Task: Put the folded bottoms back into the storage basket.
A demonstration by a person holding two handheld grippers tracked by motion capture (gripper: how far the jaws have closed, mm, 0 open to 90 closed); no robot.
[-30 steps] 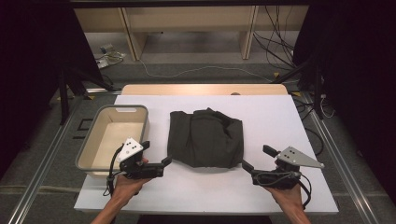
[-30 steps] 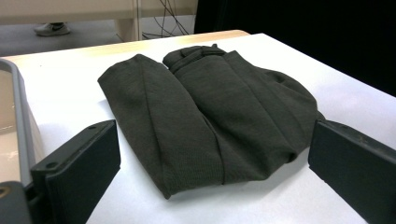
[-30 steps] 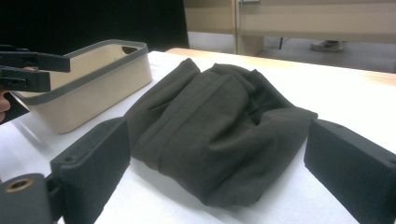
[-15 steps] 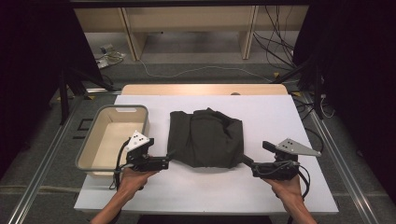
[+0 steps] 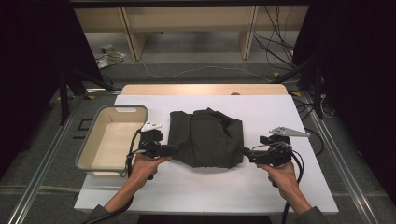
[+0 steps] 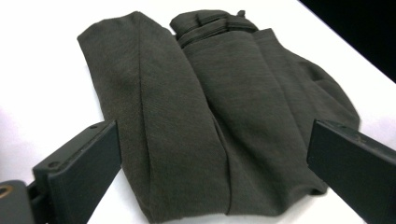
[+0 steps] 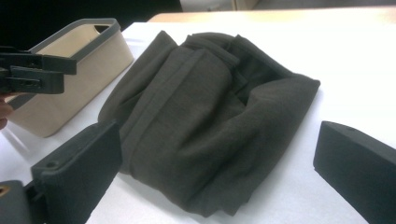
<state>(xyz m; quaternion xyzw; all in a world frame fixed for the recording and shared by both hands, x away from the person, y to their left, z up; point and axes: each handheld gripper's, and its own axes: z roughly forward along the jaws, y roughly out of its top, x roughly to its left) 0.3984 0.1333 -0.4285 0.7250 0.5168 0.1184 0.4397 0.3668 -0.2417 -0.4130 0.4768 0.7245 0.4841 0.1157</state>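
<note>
Two hand-held grippers close on a folded dark garment [image 5: 206, 138] from opposite sides in the high view. It lies mid-desk, directly between the two sets of fingers. The left gripper [image 5: 173, 150] has its fingers at the garment's near left corner, though whether they touch the cloth cannot be told at this size; the right gripper [image 5: 246, 153] has its fingers at the near right edge. Bare white desk [image 5: 205, 186] stretches on the person's side of the fingers, and a clear strip runs beyond the garment to the far edge. A beige bin [image 5: 112, 138] stands just outside the left gripper, with its near rim close beside the left hand [image 5: 144, 165]. The right hand [image 5: 280, 173] has open desk on its outer side. Cables and shelving lie on the dim floor beyond the desk.

In the left gripper view, the fingers [image 6: 84, 163] stand spread wide with nothing pinched. The garment [image 6: 210, 116] fills the gap ahead of them, its folded near edge just in front of the tips. White desk shows past either finger; the right finger is cut off by the frame.

In the right gripper view, the fingers [image 7: 79, 168] are spread wide, having just been opening, with the garment's [image 7: 205, 116] near corner lying between them unpressed. The bin [image 7: 79, 74] stands beyond the left-hand finger, and the left gripper [image 7: 28, 72] juts in front of it, partly cut off.
</note>
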